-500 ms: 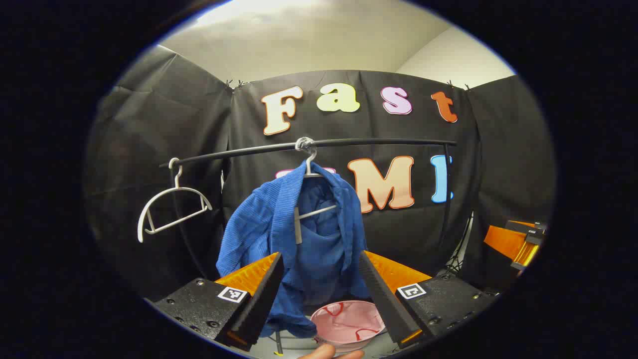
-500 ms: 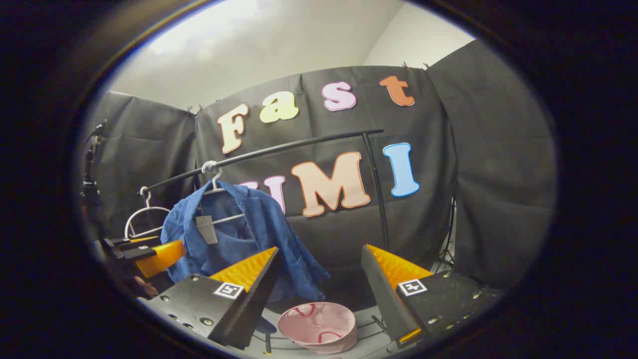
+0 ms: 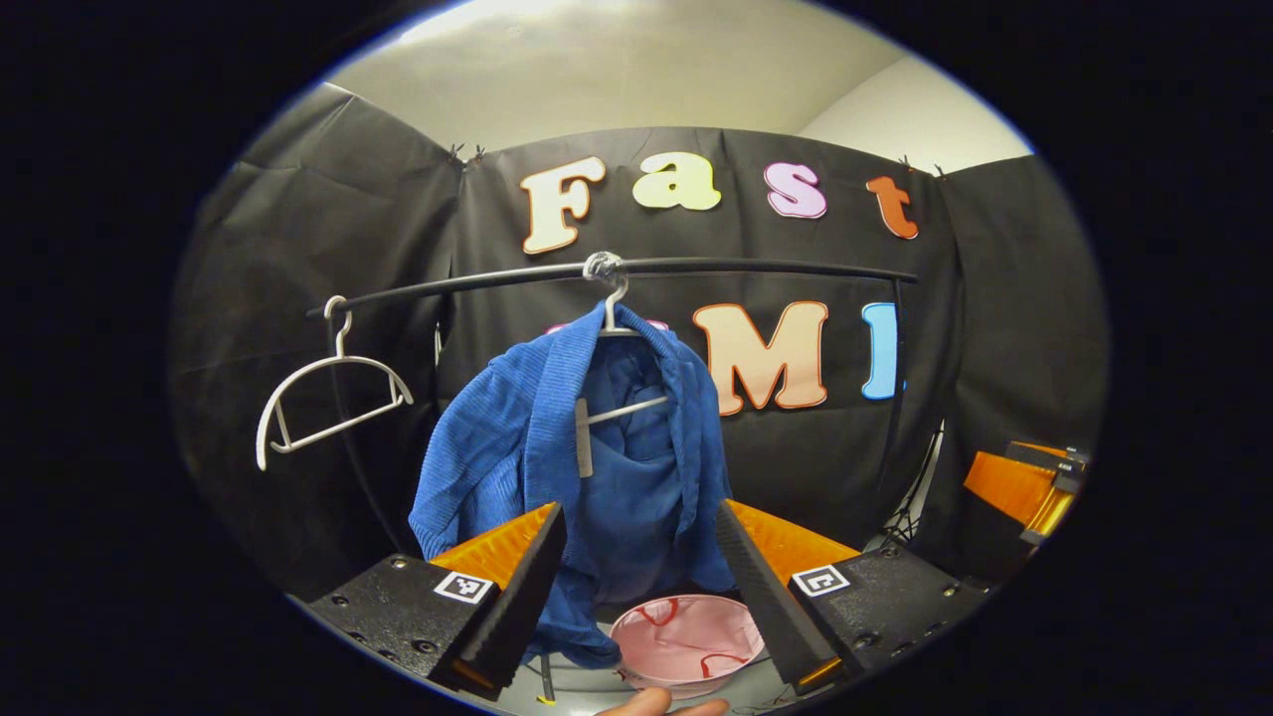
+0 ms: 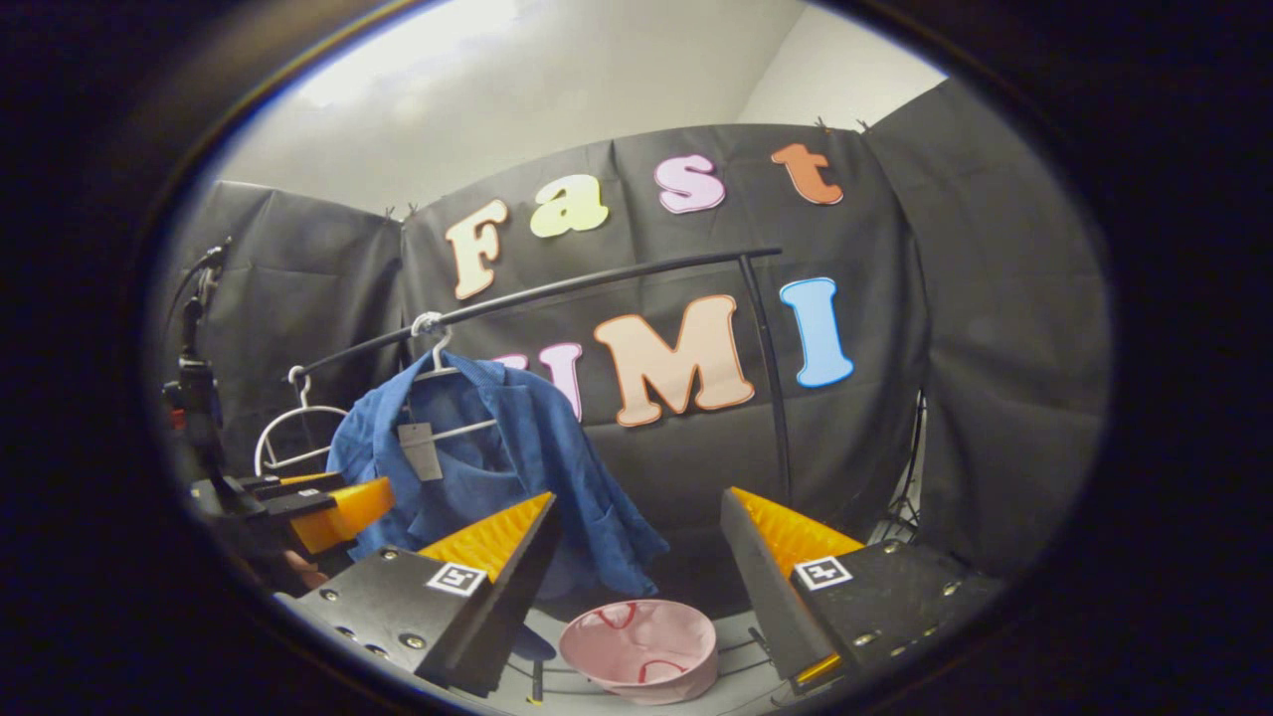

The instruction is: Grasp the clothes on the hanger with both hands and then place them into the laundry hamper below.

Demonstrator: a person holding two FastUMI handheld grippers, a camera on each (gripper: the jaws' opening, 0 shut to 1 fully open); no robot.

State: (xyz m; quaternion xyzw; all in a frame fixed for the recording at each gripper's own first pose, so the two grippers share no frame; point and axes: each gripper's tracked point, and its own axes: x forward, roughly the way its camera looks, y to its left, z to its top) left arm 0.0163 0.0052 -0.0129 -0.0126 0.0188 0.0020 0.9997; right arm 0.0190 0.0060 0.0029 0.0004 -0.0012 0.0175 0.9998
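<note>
Left gripper view looks straight at the blue shirt (image 3: 597, 447), which hangs on a white hanger (image 3: 622, 403) hooked over a black rail (image 3: 696, 267). The shirt sits at about twelve o'clock from the left tongs (image 3: 641, 587), framed between their two fingers but farther off, with no contact. Those tongs stand wide open and hold nothing. A pink hamper (image 3: 688, 641) waits on the floor under the shirt's lower hem, at roughly six o'clock from the garment. A second, bare hanger (image 3: 328, 398) hangs on the same rail at about nine o'clock from the shirt.

Right gripper view shows the same shirt (image 4: 497, 467) off at about ten o'clock from the right tongs (image 4: 636, 587), well apart from them. These tongs are also spread wide and empty. The hamper (image 4: 641, 646) lies low between their fingers. The left tongs (image 4: 333, 502) show at the edge of this view, near the shirt's side.

The step in hand appears to be the approach: neither pair of tongs has yet taken the cloth, so the task is at its start. The next move likely calls for both tongs to advance to the shirt, the left toward one shoulder, the right swinging across toward the other, then closing on the cloth. After that, the shirt would need lifting clear of the hanger before it goes down into the hamper.
</note>
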